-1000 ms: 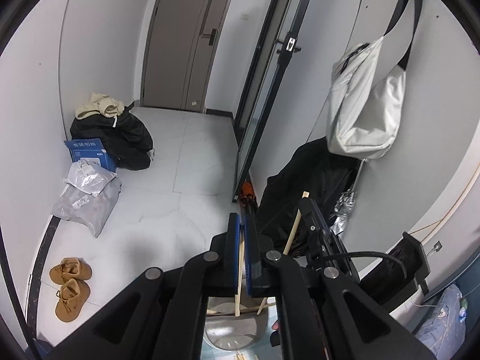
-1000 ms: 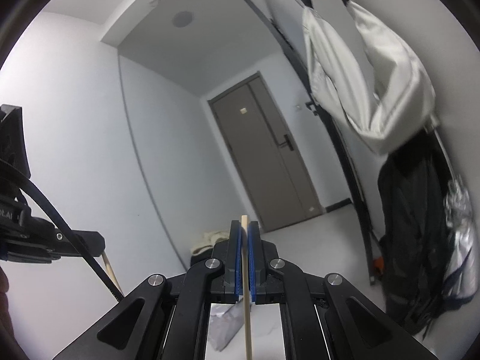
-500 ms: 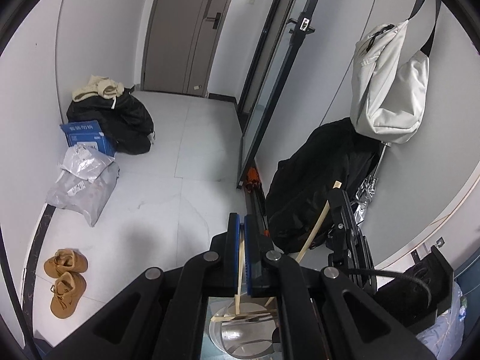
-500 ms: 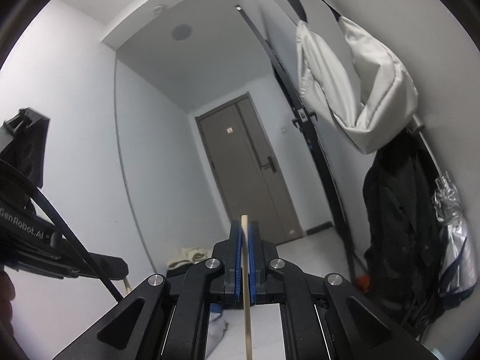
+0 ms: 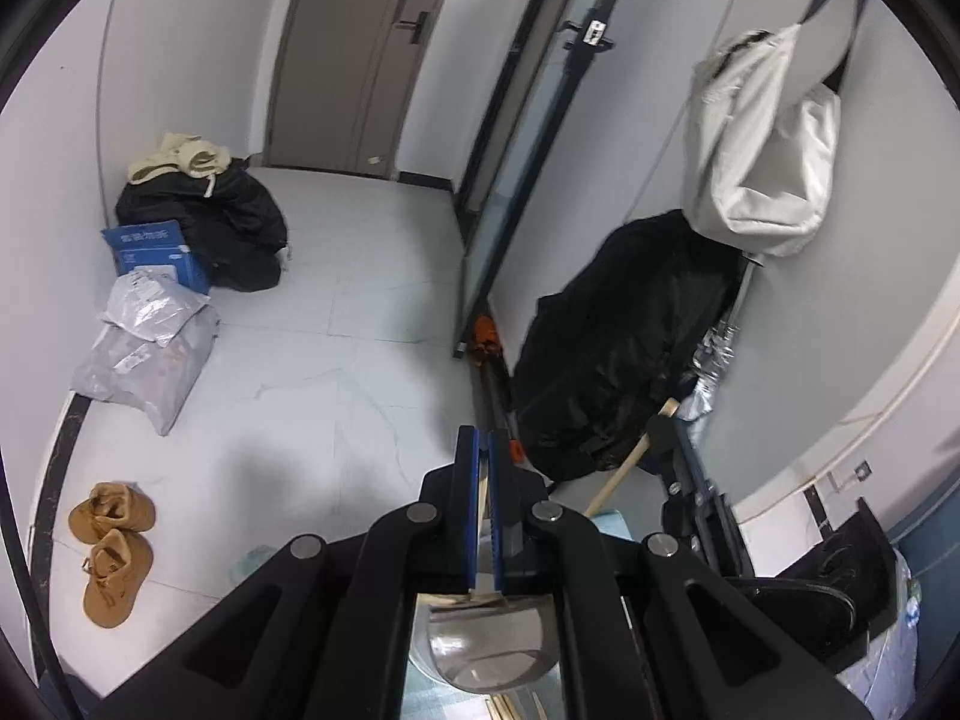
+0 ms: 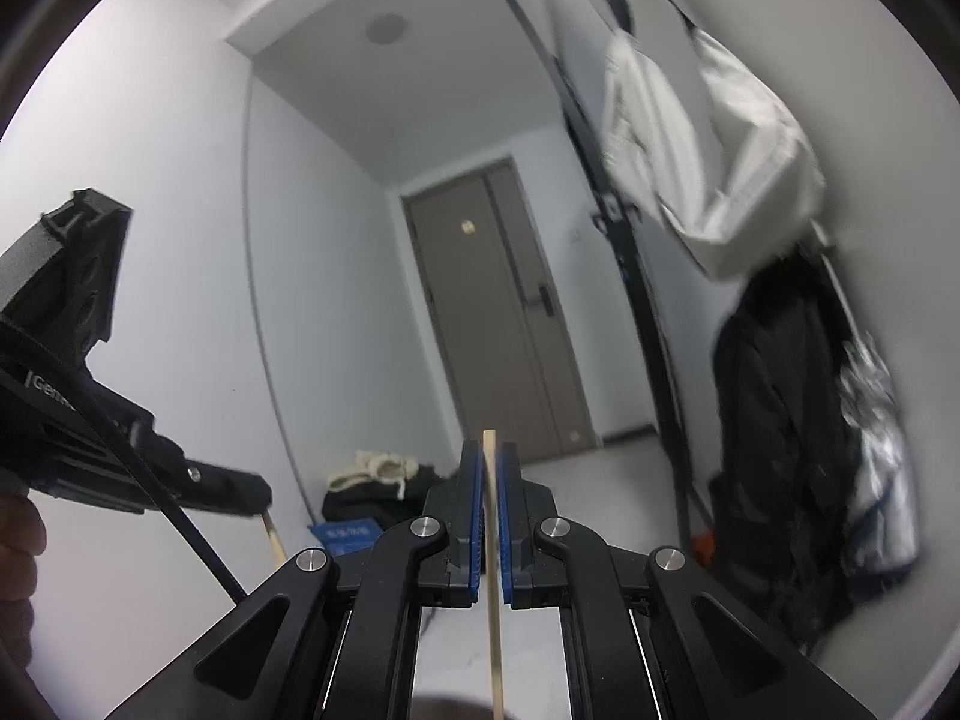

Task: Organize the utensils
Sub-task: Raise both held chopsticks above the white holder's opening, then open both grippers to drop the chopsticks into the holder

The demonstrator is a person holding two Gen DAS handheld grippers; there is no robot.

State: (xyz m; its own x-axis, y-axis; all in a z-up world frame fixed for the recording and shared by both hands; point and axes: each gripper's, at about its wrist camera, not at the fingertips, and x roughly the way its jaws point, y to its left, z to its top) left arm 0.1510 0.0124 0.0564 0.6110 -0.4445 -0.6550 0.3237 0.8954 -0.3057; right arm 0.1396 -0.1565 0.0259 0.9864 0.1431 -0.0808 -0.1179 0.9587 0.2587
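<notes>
My left gripper (image 5: pixel 483 438) is shut on a thin wooden chopstick (image 5: pixel 482 501) that runs down between its blue pads towards a shiny metal cup (image 5: pixel 486 642) directly below. To the right in that view, my right gripper (image 5: pixel 666 432) grips a second chopstick (image 5: pixel 624 468), tilted over a teal checked cloth (image 5: pixel 609 525). In the right wrist view, the right gripper (image 6: pixel 491 450) is shut on its chopstick (image 6: pixel 492 546), which stands upright and pokes above the fingertips. The left gripper (image 6: pixel 258 495) reaches in from the left with its chopstick (image 6: pixel 273 537) hanging below it.
On the floor lie brown shoes (image 5: pixel 111 546), grey parcels (image 5: pixel 150 354), a blue box (image 5: pixel 153 252) and a heap of dark clothes (image 5: pixel 222 222). A black jacket (image 5: pixel 618 360) and a white bag (image 5: pixel 762 162) hang on the right wall. A hand (image 6: pixel 18 540) shows at the left edge.
Both grippers have sunk, each still holding its chopstick. The metal cup now looms larger under the left gripper. In the left view the right gripper has shifted rightwards.
</notes>
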